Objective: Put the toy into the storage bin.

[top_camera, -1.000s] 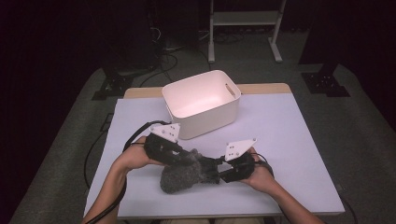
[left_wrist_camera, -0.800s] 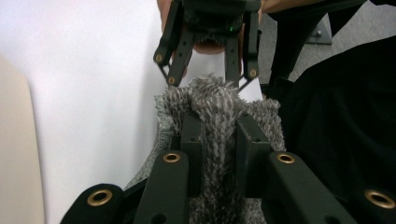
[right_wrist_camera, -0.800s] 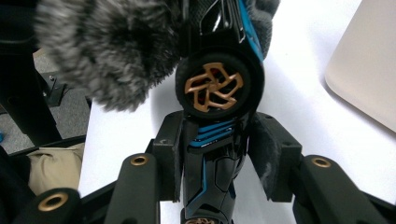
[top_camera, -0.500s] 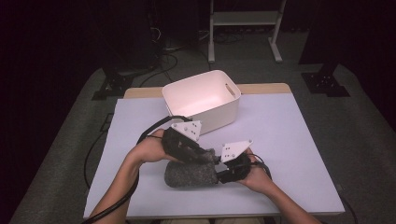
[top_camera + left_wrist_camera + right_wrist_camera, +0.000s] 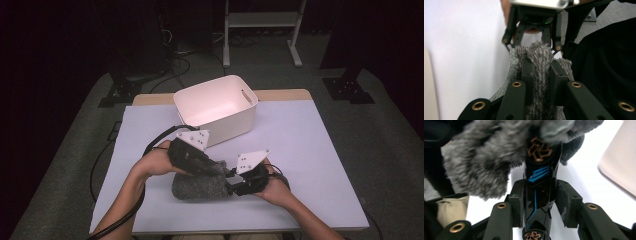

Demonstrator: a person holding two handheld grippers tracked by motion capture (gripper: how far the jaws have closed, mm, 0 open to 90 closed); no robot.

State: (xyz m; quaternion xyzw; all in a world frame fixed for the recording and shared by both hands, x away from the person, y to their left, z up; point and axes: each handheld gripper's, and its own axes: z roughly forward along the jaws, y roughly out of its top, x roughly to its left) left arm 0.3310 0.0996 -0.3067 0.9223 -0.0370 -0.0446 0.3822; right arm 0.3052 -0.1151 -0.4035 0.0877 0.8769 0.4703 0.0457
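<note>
A grey furry cover (image 5: 200, 187) lies on the table near its front edge, pulled over a black stick-like device with blue stripes (image 5: 539, 177). My left gripper (image 5: 222, 170) reaches over the cover from the left. In the left gripper view it (image 5: 541, 75) is shut on a fold of the cover's grey knit edge (image 5: 540, 55). My right gripper (image 5: 231, 186) meets it from the right. In its own view the right gripper (image 5: 540, 197) is shut on the black device, and its jaws have just been closing a little on it. Grey fur (image 5: 489, 157) hides the device's far end.
A white bin (image 5: 230, 125) with handle slots stands behind the hands at the middle of the pale table (image 5: 310, 150). Cables trail off the table's left side. A metal stand and dark floor lie beyond the far edge.
My left hand has moved right, from the cover's left end to above it, close to the right gripper. The cover now lies flatter and more lengthwise. The right hand has stayed put.
</note>
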